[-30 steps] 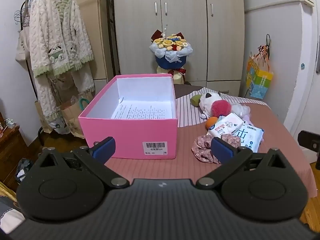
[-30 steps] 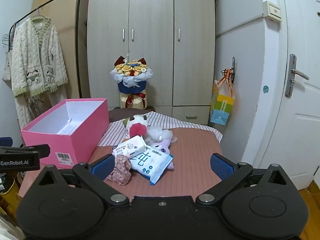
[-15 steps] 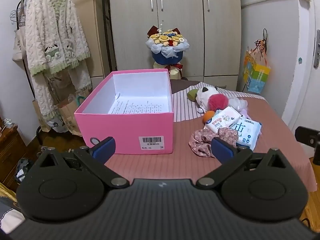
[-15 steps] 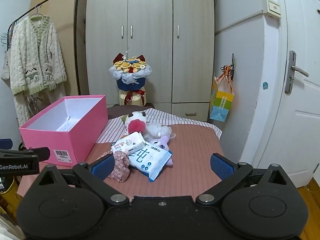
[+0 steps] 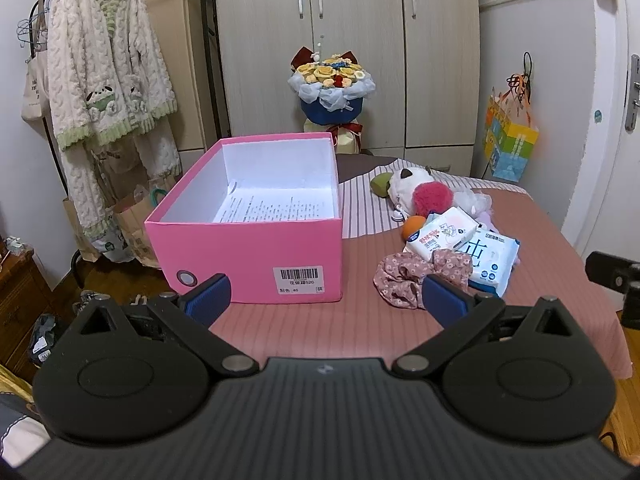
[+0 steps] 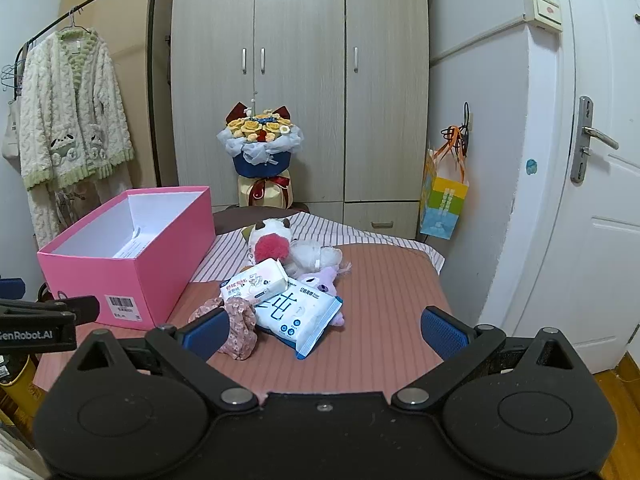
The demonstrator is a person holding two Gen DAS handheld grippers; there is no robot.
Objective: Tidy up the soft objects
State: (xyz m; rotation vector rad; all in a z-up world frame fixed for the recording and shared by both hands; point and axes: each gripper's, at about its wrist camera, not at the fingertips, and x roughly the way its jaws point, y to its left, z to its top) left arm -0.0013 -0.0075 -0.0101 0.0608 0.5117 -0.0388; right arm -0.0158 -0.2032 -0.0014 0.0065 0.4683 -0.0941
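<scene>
The bed (image 5: 320, 332) carries a pink box (image 5: 256, 256) — right of it a floral scrunchie (image 5: 404, 276), wipe packs (image 5: 492, 256) and, seemingly, plush toys (image 5: 424, 192).

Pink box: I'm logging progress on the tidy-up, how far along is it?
Nothing is packed yet: the pink box holds only a printed sheet. Nothing is in hand; left tool and right tool are open. Left: floral scrunchie, wipes pack, tissue pack, plush toys.

"GenRobot.AI" stood on the left gripper (image 6: 36, 334). The pink box (image 5: 256, 256) bore a barcode label (image 5: 298, 279) ending "520" and "40". Other print was unreadable.
</scene>
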